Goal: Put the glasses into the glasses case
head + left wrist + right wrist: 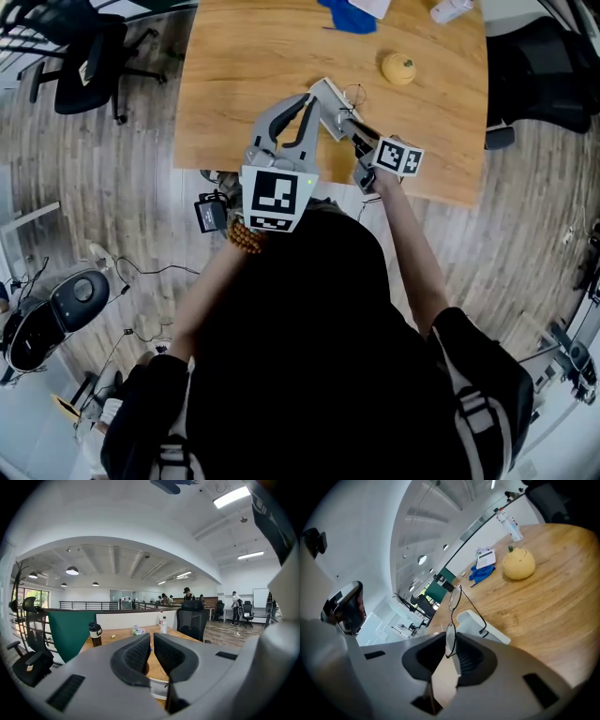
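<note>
**A:** Looking down at the wooden table (244, 75), what are the two grippers doing?

**B:** Both are at its near edge, mid-frame in the head view. The left gripper (152, 644) is squeezed nearly together on nothing, just a slit between the pads.

**A:** And the other one?

**B:** The right gripper (451, 641) has its jaws a little apart, loose around one lens. The white glasses case (487, 630) lies on the wood just past it, centre of its view. The glasses (455, 598) stand on edge, one temple tip reaching the case.
</note>
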### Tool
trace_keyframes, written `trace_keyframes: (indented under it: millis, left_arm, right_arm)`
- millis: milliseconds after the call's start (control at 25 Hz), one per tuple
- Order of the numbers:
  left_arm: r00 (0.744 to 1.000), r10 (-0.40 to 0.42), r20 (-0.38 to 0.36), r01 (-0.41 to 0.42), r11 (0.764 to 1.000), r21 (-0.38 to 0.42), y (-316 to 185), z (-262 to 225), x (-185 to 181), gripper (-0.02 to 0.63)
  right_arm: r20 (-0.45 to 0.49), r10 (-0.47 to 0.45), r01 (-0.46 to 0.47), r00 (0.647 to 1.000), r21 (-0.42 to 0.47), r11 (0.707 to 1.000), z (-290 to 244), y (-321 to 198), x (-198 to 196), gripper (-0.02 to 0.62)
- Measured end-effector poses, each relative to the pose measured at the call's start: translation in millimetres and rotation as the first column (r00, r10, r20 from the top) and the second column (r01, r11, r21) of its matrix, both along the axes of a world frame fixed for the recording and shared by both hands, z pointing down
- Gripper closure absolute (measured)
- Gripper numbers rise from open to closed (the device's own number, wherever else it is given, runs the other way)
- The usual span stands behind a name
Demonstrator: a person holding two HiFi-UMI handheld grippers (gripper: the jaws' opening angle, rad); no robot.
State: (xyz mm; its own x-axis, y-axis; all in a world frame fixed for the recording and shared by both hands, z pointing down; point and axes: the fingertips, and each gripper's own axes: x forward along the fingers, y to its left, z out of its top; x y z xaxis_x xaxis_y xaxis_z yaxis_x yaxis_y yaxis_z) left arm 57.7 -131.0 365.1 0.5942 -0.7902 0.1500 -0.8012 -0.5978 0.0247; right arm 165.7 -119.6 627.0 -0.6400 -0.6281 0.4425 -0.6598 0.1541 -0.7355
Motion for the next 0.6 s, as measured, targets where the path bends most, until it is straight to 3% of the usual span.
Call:
trace_keyframes:
  millis: [320,600]
  left_arm:
    - [1.0,-0.002,-0.009,0.002,1.0,-0.021,-0.1,5.5,-1.1,0.566]
    - [1.0,-0.008,-0.007,0.008,1.0,-0.022,-0.4,3.9,-3.5,0.566]
  right_arm:
    - [-0.195,-0.018,0.028,0.981,0.045,0.999,3.8,-2.6,12.4,0.418]
    - [-0.276,-0.049,0.048,0.96,-0.011,0.999,24.8,3.7,19.4,0.405]
